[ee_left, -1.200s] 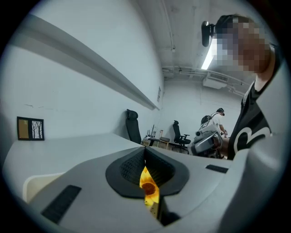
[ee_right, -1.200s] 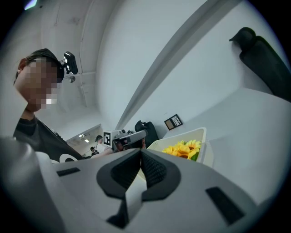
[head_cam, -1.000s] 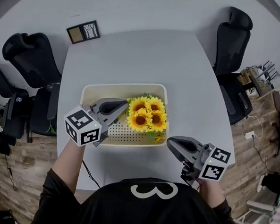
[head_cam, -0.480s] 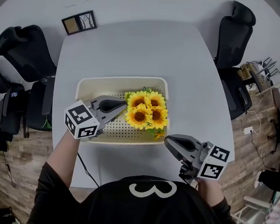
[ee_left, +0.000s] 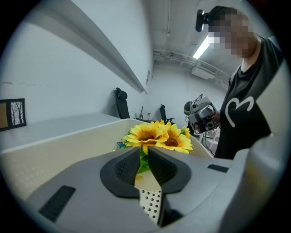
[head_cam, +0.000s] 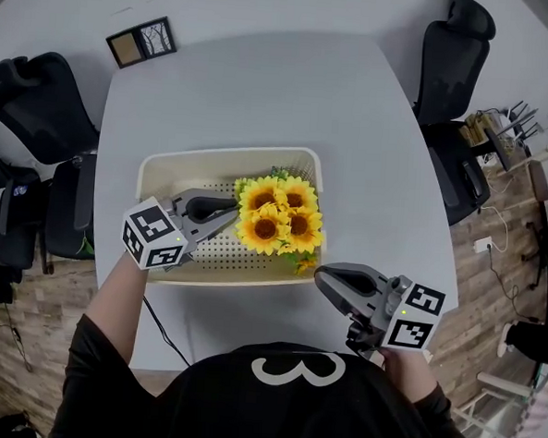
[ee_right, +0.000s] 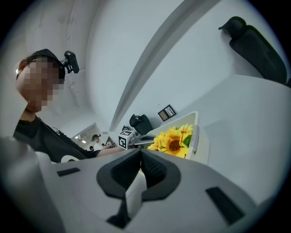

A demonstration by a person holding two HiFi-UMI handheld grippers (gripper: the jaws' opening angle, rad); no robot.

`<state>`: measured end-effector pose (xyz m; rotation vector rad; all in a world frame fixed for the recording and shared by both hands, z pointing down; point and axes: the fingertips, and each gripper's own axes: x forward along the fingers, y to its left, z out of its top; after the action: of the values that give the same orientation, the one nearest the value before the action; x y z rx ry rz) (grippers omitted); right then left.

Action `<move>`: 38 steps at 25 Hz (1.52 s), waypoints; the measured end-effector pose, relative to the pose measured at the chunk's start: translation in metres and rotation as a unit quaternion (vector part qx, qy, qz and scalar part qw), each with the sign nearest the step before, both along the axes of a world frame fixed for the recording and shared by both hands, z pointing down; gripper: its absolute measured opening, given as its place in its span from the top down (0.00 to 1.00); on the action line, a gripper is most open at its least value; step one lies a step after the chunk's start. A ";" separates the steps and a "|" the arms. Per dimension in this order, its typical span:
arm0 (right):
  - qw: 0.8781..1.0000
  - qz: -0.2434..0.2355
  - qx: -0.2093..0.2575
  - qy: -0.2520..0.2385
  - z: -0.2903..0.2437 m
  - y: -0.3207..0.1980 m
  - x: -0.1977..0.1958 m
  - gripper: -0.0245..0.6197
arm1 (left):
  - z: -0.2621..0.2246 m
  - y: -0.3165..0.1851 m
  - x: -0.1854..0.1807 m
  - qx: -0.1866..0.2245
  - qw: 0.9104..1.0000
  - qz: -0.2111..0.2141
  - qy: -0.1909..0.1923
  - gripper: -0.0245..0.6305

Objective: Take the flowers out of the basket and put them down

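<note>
1. Head view looks down from above the worktop (head_cam: 263, 92)'s near edge, covering it all.
2. Left gripper view sits low in the basket (ee_left: 45, 154), close behind the flowers (ee_left: 159, 136).
3. Right gripper view faces the same flowers from the near edge, farther off.

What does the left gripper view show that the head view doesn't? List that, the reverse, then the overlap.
Left gripper view only: a ceiling light, and the left gripper's jaws, just opening to a slit with green leaves seen through it. Head view only: the wooden floor and that gripper's marker cube. Both: sunflowers, basket, right gripper, picture frame.
</note>
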<state>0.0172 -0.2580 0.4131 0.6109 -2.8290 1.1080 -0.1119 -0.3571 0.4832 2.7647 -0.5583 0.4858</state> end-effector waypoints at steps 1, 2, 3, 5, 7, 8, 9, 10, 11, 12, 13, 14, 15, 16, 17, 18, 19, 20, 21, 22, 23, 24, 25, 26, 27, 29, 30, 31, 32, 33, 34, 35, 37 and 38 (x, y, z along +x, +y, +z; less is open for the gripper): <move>1.000 0.000 -0.002 0.000 0.001 0.000 0.000 0.95 | 0.003 0.002 0.001 -0.001 1.000 0.005 -0.002 0.88; 1.000 0.000 -0.003 0.001 0.001 0.000 0.001 0.95 | 0.005 0.003 0.002 -0.002 1.000 0.011 -0.005 0.84; 1.000 -0.001 -0.004 0.003 0.001 0.001 0.001 0.95 | 0.008 0.006 0.004 -0.002 1.000 0.018 -0.010 0.81; 1.000 -0.002 -0.004 0.009 0.000 0.001 0.001 0.95 | 0.013 0.010 0.006 -0.002 0.999 0.030 -0.022 0.76; 1.000 -0.002 0.001 0.021 0.001 0.002 0.002 0.95 | 0.018 0.011 0.009 0.005 0.999 0.032 -0.034 0.66; 1.000 -0.001 0.005 0.028 0.001 0.001 0.003 0.95 | 0.020 0.011 0.011 0.008 0.999 0.031 -0.037 0.59; 0.999 0.000 0.008 0.034 0.001 0.000 0.004 0.95 | 0.021 0.011 0.013 0.009 0.999 0.032 -0.037 0.54; 0.999 0.002 0.011 0.037 0.001 -0.001 0.004 0.95 | 0.023 0.012 0.015 0.008 0.999 0.034 -0.038 0.51; 0.999 0.003 0.011 0.038 0.001 -0.001 0.005 0.95 | 0.024 0.013 0.018 0.007 0.999 0.038 -0.039 0.49; 0.999 0.004 0.011 0.037 0.000 -0.001 0.005 0.95 | 0.025 0.014 0.020 0.008 0.998 0.041 -0.041 0.48; 0.999 0.004 0.010 0.036 0.000 -0.002 0.005 0.95 | 0.027 0.014 0.022 0.008 0.998 0.043 -0.043 0.46; 0.999 0.005 0.010 0.036 0.000 -0.002 0.005 0.95 | 0.029 0.014 0.024 0.009 0.998 0.043 -0.045 0.44; 0.999 0.006 0.009 0.037 0.000 -0.002 0.006 0.95 | 0.030 0.014 0.026 0.010 0.998 0.044 -0.046 0.43; 0.999 0.007 0.008 0.038 0.001 -0.002 0.007 0.95 | 0.032 0.014 0.028 0.010 0.998 0.046 -0.047 0.41; 0.999 0.008 0.007 0.039 0.002 -0.002 0.008 0.95 | 0.032 0.014 0.031 0.012 0.998 0.048 -0.047 0.41; 0.999 0.010 0.006 0.040 0.003 -0.002 0.010 0.95 | 0.032 0.014 0.034 0.014 0.998 0.051 -0.046 0.40; 0.999 0.012 0.005 0.040 0.004 -0.002 0.010 0.95 | 0.031 0.014 0.036 0.017 0.997 0.052 -0.044 0.40; 0.999 0.014 0.004 0.040 0.004 -0.002 0.011 0.95 | 0.030 0.012 0.038 0.021 0.998 0.053 -0.042 0.40; 0.999 0.015 0.003 0.040 0.005 -0.001 0.010 0.95 | 0.028 0.011 0.040 0.023 0.998 0.053 -0.040 0.40; 0.999 0.016 0.002 0.039 0.004 -0.001 0.010 0.95 | 0.027 0.010 0.042 0.024 0.998 0.054 -0.038 0.40; 0.999 0.017 0.001 0.038 0.004 -0.001 0.009 0.95 | 0.027 0.009 0.044 0.024 0.998 0.055 -0.036 0.40; 0.999 0.017 0.000 0.037 0.004 -0.002 0.008 0.95 | 0.027 0.009 0.046 0.023 0.998 0.057 -0.035 0.40; 0.999 0.018 0.000 0.037 0.005 -0.002 0.007 0.95 | 0.029 0.008 0.048 0.023 0.998 0.058 -0.034 0.40; 0.999 0.019 -0.001 0.037 0.006 -0.002 0.006 0.95 | 0.031 0.007 0.049 0.023 0.997 0.058 -0.035 0.40; 0.999 0.020 -0.002 0.037 0.007 -0.002 0.006 0.95 | 0.033 0.007 0.051 0.025 0.997 0.058 -0.037 0.40; 0.999 0.022 -0.004 0.036 0.008 -0.002 0.007 0.95 | 0.038 0.006 0.056 0.029 0.997 0.058 -0.041 0.40; 0.999 0.023 -0.004 0.035 0.008 -0.002 0.009 0.95 | 0.040 0.007 0.059 0.029 0.997 0.060 -0.042 0.40; 0.999 0.025 -0.005 0.035 0.008 -0.002 0.010 0.95 | 0.041 0.008 0.063 0.029 0.997 0.064 -0.044 0.40; 0.999 0.026 -0.006 0.034 0.008 -0.003 0.012 0.95 | 0.042 0.009 0.067 0.030 0.996 0.069 -0.047 0.40; 0.999 0.028 -0.007 0.033 0.008 -0.003 0.013 0.95 | 0.042 0.010 0.071 0.030 0.996 0.075 -0.049 0.40; 0.999 0.029 -0.007 0.032 0.008 -0.003 0.013 0.95 | 0.042 0.010 0.074 0.031 0.995 0.079 -0.051 0.40; 0.999 0.030 -0.008 0.031 0.008 -0.002 0.014 0.95 | 0.042 0.010 0.078 0.031 0.995 0.081 -0.052 0.40; 0.999 0.032 -0.009 0.029 0.008 -0.001 0.016 0.95 | 0.043 0.009 0.081 0.029 0.995 0.078 -0.049 0.40; 0.999 0.033 -0.009 0.028 0.009 0.000 0.016 0.95 | 0.044 0.008 0.082 0.026 0.996 0.076 -0.047 0.40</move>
<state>0.0331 -0.2579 0.4219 0.7278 -2.7676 1.1069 -0.0294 -0.3492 0.5272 2.8598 -0.3871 0.6458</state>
